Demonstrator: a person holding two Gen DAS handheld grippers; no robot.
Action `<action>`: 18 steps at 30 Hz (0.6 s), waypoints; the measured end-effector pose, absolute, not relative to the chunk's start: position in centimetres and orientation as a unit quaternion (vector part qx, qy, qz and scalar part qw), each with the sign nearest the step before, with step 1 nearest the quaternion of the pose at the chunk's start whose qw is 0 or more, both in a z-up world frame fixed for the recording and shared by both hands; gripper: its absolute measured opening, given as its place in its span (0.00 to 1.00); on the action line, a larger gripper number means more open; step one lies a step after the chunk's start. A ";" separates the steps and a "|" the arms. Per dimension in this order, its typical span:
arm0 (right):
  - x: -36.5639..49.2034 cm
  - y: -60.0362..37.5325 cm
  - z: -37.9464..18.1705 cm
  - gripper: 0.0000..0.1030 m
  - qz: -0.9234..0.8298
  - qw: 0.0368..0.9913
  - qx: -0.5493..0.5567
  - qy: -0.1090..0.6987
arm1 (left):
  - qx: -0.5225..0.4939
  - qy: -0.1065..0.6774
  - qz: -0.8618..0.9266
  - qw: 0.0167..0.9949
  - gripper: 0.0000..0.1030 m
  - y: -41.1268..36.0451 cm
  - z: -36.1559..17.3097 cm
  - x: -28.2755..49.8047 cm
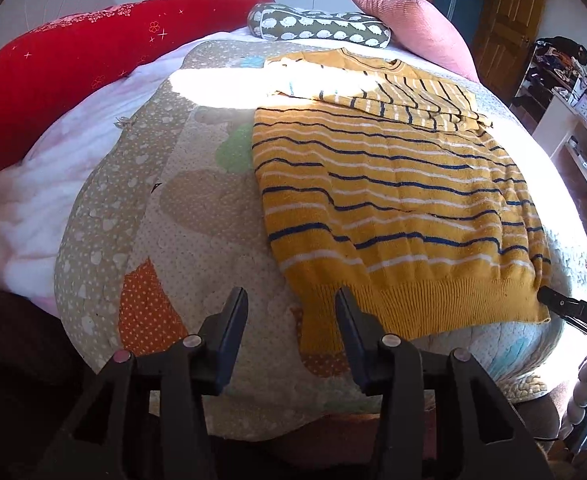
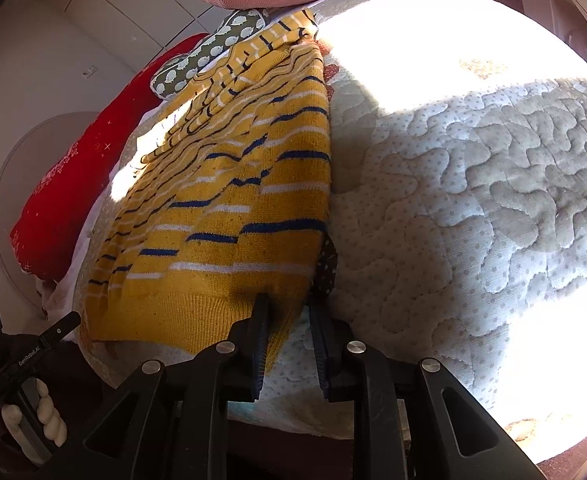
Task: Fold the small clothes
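your yellow striped sweater lies flat on the quilted bedspread, ribbed hem toward you, neckline toward the pillows. one sleeve is folded across the upper body of the garment.

your left tool hovers just off the hem's left corner with its jaws wide apart and nothing between them; its right finger sits just beside the sweater's lower left edge, over the quilt.

your right tool is at the hem's right corner. its jaws stand narrowly apart, with the corner of the ribbed hem lying between them, against the left finger. the cloth is not pinched from both sides as far as the right wrist view shows.

beyond the sweater sit a hedgehog-print cushion, a pink pillow and a long red bolster. strong sunlight washes out part of the bedspread on the right.
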State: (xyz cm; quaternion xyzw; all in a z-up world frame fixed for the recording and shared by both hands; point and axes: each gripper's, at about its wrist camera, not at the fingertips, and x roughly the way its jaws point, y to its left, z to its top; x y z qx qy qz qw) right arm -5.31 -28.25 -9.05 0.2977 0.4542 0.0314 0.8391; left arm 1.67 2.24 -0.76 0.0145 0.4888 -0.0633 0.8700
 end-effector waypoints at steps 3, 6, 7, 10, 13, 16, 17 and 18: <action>-5.3 -28.1 -9.0 0.25 0.032 0.840 0.296 0.453 | 0.011 0.491 -0.063 0.869 0.43 2.3 -0.8 1.7; -5.3 -28.0 -9.0 0.27 0.032 0.842 0.296 0.451 | -0.018 0.493 -0.066 0.868 0.45 3.3 -0.6 1.8; -5.3 -28.1 -9.0 0.27 0.032 0.841 0.297 0.450 | -0.037 0.494 -0.068 0.866 0.46 4.0 -0.6 2.0; -5.3 -28.3 -9.1 0.27 0.036 0.837 0.307 0.451 | -0.105 0.501 -0.070 0.856 0.54 6.2 -0.7 2.6; -5.5 -28.6 -8.8 0.27 0.039 0.834 0.309 0.455 | -0.140 0.508 -0.068 0.847 0.55 7.7 -1.2 3.1; -5.9 -28.8 -8.6 0.31 0.038 0.834 0.313 0.453 | -0.159 0.511 -0.082 0.841 0.55 7.9 -1.5 3.2; -6.0 -28.8 -8.5 0.33 0.037 0.834 0.314 0.452 | -0.165 0.513 -0.090 0.838 0.56 7.7 -1.7 3.2; -6.1 -28.8 -8.4 0.34 0.036 0.835 0.315 0.451 | -0.170 0.516 -0.099 0.834 0.57 7.5 -2.0 3.3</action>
